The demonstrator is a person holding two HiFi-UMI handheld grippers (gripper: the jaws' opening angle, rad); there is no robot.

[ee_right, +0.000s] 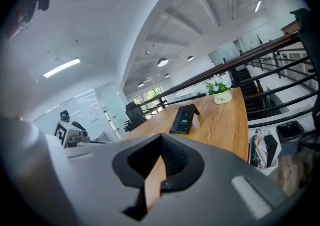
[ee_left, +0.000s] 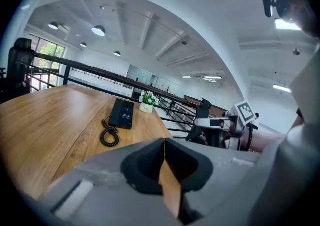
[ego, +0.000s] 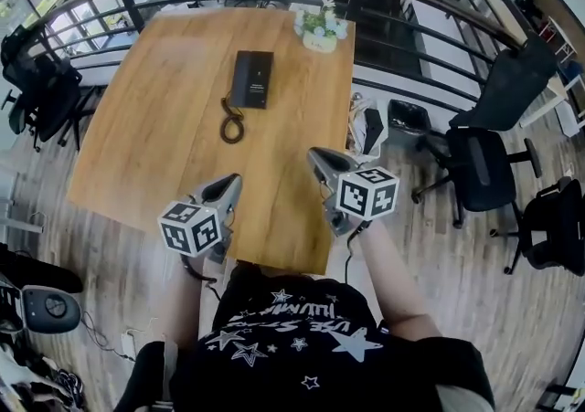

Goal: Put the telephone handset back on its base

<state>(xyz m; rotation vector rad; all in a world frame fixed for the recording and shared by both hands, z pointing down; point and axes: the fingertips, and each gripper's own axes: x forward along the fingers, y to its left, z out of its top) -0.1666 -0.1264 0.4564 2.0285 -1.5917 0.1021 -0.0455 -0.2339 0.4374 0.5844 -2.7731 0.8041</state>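
1. The wooden table (ego: 164, 127) is carrying everything that matters here; most of its top is lying bare, so the person is getting a free run from the near edge to the far one.

2. The left gripper (ego: 228, 185) and the right gripper (ego: 316, 160) are hovering side by side over the near edge, both pointing toward the far edge. In each gripper view the jaws are meeting with nothing between them (only wood is showing through the gap). I judge they are being held back here because nothing needs gripping at this moment.

3. The telephone (ego: 252, 79) is sitting toward the far edge, around the middle of its length, well apart from both grippers. It is reading as one black slab and no loose handset is lying on the wood, so the handset is probably resting on its base already, though I cannot confirm the seating.

4. A small plant pot (ego: 320, 31) is standing at the far right corner, likely kept there clear of the work.

5. The coiled cord (ego: 232, 124) is lying looped on the wood just on the near side of the telephone, slack, which suits a handset that is not being pulled.

6. Writing: pale print is showing on the telephone's top and a label on the pot, both too small to read.
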